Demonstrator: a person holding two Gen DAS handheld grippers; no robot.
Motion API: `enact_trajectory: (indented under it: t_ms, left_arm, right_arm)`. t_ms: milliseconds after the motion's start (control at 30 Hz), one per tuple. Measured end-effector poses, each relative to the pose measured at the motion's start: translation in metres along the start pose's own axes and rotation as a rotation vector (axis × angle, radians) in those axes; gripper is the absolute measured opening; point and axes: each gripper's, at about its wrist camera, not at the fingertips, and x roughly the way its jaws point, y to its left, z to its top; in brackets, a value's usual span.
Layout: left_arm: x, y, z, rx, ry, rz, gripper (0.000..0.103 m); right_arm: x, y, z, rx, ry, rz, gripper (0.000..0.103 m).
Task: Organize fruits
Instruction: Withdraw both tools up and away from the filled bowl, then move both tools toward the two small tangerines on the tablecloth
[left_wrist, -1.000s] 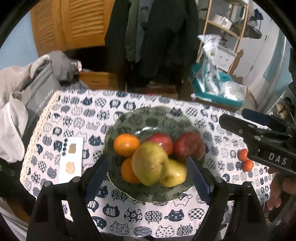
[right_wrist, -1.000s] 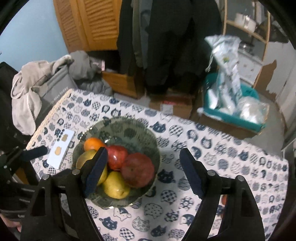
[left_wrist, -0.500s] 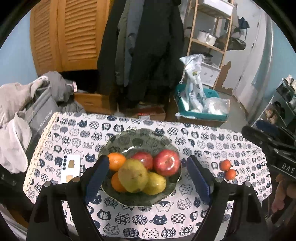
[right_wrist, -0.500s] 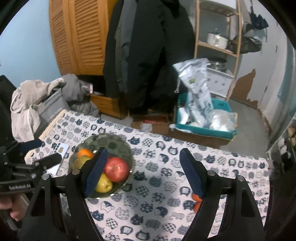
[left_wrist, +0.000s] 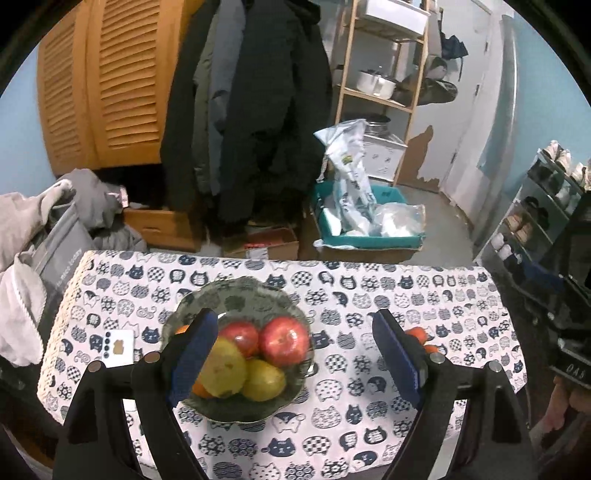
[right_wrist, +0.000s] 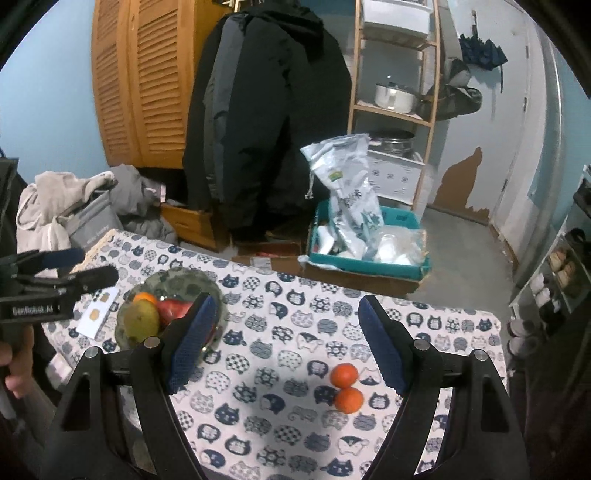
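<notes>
Right wrist view: the tabletop (right_wrist: 295, 332) carries the bowl (right_wrist: 177, 280) of fruit at its left edge and two tangerines (right_wrist: 345, 386) near its right. I hold both grippers, right (right_wrist: 284, 343) and left (left_wrist: 291, 354), spread and empty; next I'd pick a tangerine for the bowl.

It was a lived-in home: coats (right_wrist: 266, 122) hung beside a louvred wardrobe (right_wrist: 144, 85), pots on far shelving (right_wrist: 395, 96), a cat-print tablecloth (right_wrist: 295, 332) near.
</notes>
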Motion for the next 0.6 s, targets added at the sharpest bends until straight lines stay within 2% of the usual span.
enact_trajectory:
  t_ms: [333, 600]
  left_arm:
    - [0.015, -0.038, 0.002, 0.059, 0.025, -0.036, 0.087]
    - [0.037, -0.058, -0.005, 0.087, 0.063, -0.044, 0.087]
  right_arm:
    - [-0.016, -0.039, -0.013, 0.055, -0.01, -0.045, 0.08]
    - [0.0, -0.064, -0.025, 0.096, 0.038, -0.08, 0.08]
